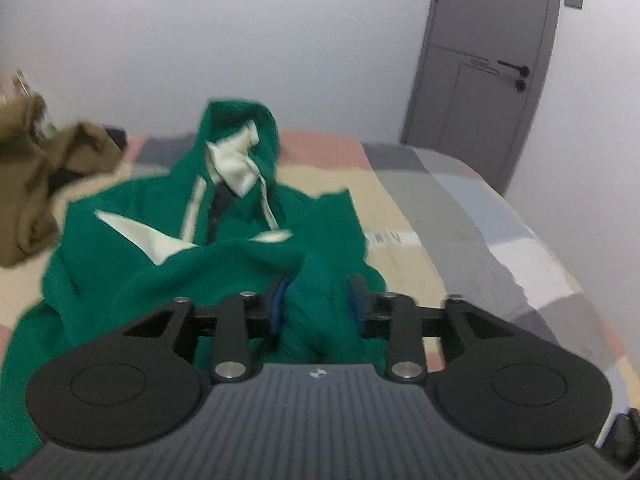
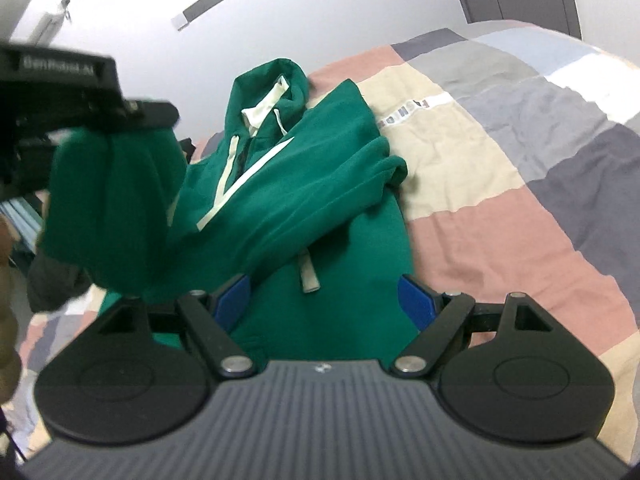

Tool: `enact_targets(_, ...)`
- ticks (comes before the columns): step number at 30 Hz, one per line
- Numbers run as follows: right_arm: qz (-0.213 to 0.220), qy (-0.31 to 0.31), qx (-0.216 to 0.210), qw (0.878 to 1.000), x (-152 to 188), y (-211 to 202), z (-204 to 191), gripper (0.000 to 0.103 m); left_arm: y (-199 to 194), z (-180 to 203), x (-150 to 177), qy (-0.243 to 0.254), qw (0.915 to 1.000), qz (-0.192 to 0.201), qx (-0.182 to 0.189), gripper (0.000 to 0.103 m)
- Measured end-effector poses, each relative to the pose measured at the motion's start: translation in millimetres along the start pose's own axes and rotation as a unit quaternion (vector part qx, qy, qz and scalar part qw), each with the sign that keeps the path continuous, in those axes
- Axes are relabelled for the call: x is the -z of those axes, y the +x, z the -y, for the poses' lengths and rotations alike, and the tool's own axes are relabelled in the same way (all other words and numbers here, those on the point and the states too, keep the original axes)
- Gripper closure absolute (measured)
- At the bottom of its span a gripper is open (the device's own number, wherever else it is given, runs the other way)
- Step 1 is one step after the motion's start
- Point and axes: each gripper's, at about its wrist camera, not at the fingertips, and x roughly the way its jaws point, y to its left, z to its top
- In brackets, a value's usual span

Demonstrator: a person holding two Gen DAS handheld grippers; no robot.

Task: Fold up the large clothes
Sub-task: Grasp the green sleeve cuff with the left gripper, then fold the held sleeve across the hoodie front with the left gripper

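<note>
Here a fold of the green hoodie (image 1: 132,256) sits between the left tool's (image 1: 318,300) parted fingers.

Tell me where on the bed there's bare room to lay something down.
Free: the patchwork bedspread to the picture's right of the green hoodie, toward the grey door. Crowded: the opposite side, where the brown garment lies beside the hoodie.

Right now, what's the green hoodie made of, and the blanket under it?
The green hoodie looks like thick, soft fleece or cotton knit: matte, fuzzy, with rounded folds. The patchwork bedspread looks like thin woven cotton, matte with fine wrinkles. Neither fibre is certain.
</note>
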Motion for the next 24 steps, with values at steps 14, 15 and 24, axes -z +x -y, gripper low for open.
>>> enact_targets(14,0.017,0.068,-0.054,0.996,-7,-3,13,0.02,-5,-194,36,-0.187,0.9793,-0.008,-0.077,0.025)
enact_targets(15,0.015,0.07,-0.062,0.996,-7,-2,11,0.02,2,-211,43,-0.215,0.9732,-0.009,-0.082,0.025)
enact_targets(24,-0.003,-0.035,-0.018,0.999,0,29,-24,0.022,73,-290,64,-0.348,0.9373,-0.005,-0.02,0.027)
